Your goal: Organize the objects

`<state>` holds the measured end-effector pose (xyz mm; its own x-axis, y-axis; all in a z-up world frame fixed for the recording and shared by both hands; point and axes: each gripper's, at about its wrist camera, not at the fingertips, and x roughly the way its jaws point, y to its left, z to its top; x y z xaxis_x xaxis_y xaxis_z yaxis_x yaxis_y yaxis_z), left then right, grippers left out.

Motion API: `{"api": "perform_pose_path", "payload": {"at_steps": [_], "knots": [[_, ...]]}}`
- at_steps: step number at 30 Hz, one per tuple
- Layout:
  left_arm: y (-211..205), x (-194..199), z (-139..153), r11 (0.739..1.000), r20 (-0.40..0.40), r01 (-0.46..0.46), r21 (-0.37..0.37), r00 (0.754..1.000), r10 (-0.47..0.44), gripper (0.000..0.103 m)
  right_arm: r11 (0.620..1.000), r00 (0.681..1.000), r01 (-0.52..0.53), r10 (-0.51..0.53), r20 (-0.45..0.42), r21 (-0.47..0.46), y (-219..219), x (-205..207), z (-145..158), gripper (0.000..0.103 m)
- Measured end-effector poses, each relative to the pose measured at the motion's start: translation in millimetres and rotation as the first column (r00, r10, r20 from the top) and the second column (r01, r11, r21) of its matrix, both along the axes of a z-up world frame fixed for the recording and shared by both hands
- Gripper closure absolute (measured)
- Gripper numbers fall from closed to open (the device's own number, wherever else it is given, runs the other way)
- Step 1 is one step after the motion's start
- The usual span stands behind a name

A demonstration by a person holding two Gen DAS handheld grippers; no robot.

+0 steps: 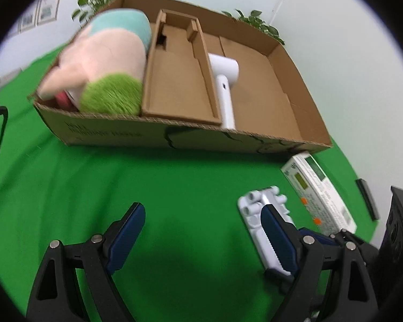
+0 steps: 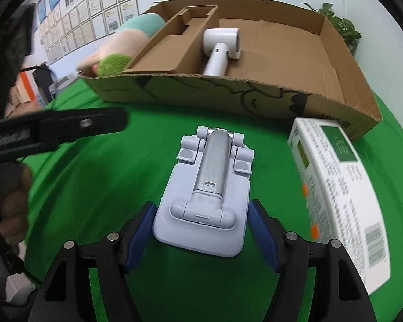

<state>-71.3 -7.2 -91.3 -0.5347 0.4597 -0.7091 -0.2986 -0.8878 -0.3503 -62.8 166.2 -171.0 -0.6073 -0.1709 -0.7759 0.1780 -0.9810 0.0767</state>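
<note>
A white folding phone stand (image 2: 207,190) with a silver arm lies flat on the green cloth. My right gripper (image 2: 201,228) is open with its blue pads on either side of the stand's near end. In the left wrist view the stand (image 1: 258,209) lies to the right, partly behind the right gripper's fingers. My left gripper (image 1: 201,222) is open and empty above bare cloth. A white printed box (image 2: 341,190) lies to the right of the stand. The cardboard tray (image 2: 255,94) behind holds a plush toy (image 1: 107,61), a cardboard insert (image 1: 180,80) and a white hair dryer (image 2: 223,45).
Green plants (image 2: 341,26) stand behind the tray. Framed papers (image 2: 88,13) hang on the far left wall. The left hand-held gripper (image 2: 53,128) shows at the left in the right wrist view. The tray's right part (image 1: 258,80) has bare floor.
</note>
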Motion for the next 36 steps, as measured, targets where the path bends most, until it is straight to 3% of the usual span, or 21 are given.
{"api": "perform_pose_path", "payload": {"at_steps": [3, 6, 10, 15, 22, 25, 27, 32, 36], "knots": [[8, -2, -8, 0.997, 0.066, 0.049, 0.062, 0.996, -0.053, 0.016, 1.000, 1.000, 0.002, -0.003, -0.025, -0.021, 2, 11, 2, 0.008], [19, -2, -12, 0.990, 0.107, 0.098, 0.105, 0.988, -0.109, 0.016, 0.999, 0.999, 0.012, -0.014, -0.052, -0.030, 4, 14, 5, 0.001], [29, -4, -20, 0.969, 0.155, 0.154, 0.192, 0.971, -0.185, 0.016, 0.999, 0.999, 0.000, -0.002, -0.045, -0.037, 4, 9, 6, 0.001], [31, -13, -25, 0.939, 0.197, 0.161, 0.303, 0.954, -0.227, 0.016, 0.999, 0.999, -0.038, 0.038, -0.027, -0.017, -6, 5, 3, 0.001], [37, -12, -27, 0.930, 0.186, 0.179, 0.322, 0.951, -0.248, 0.017, 0.998, 1.000, -0.006, 0.007, -0.023, 0.061, -8, 3, -1, 0.001], [39, -10, -28, 0.930, 0.169, 0.187, 0.315, 0.954, -0.249, 0.021, 0.998, 1.000, -0.009, 0.009, -0.001, 0.060, -10, 1, -4, 0.008], [39, -8, -28, 0.930, 0.166, 0.193, 0.313, 0.953, -0.254, 0.026, 0.998, 1.000, -0.015, 0.014, 0.015, 0.056, -12, -1, -7, 0.020], [37, -8, -32, 0.925, 0.174, 0.183, 0.333, 0.952, -0.251, 0.035, 0.998, 1.000, -0.004, 0.005, -0.003, 0.069, -15, 0, -4, 0.034], [37, -7, -32, 0.928, 0.173, 0.177, 0.328, 0.954, -0.243, 0.042, 0.998, 1.000, -0.010, 0.010, -0.004, 0.059, -17, 2, -3, 0.034]]}}
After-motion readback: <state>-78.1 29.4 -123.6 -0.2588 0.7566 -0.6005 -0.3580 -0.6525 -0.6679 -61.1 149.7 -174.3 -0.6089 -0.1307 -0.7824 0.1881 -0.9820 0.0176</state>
